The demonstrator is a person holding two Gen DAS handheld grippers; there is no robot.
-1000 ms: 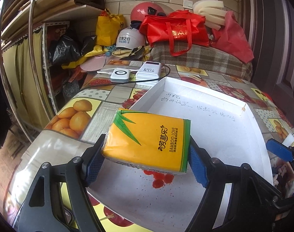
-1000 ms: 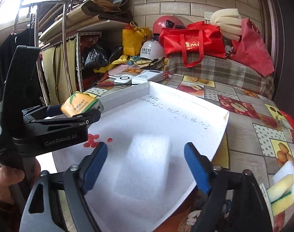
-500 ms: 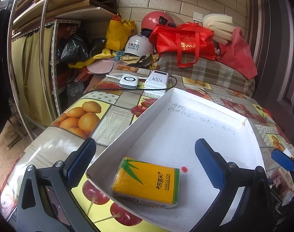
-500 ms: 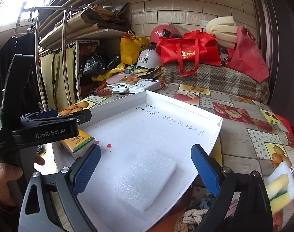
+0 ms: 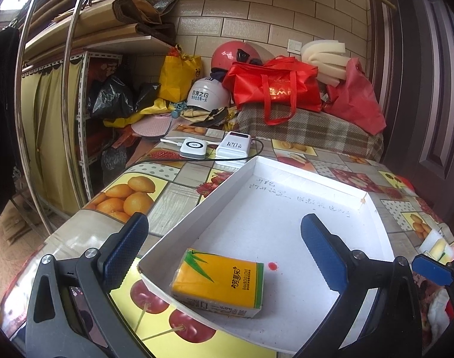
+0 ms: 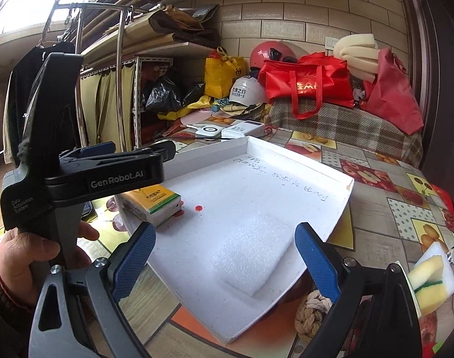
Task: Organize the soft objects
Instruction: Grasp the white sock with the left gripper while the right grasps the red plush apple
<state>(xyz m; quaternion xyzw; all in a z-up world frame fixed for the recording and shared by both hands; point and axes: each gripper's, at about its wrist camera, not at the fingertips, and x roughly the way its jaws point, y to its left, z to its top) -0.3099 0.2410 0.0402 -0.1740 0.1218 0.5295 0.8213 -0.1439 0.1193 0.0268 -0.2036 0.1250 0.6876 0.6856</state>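
tissue pack (image 5: 216,280) released, near tray (image 5: 197,208) corner

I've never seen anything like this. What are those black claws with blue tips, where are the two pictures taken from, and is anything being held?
There is no robot here: a person holds a hand-operated claw in each hand, and each claw carries a camera looking out between its own blue-padded fingers. One picture comes from the left gripper, the other from the right gripper, which also sees the left one from the side. Both are open and hold nothing. On the fruit-patterned tablecloth sits a shallow white cardboard tray. In it lie a yellow-and-green pack of tissues near one corner and a white foam pad. A yellow-and-white sponge lies outside the tray.
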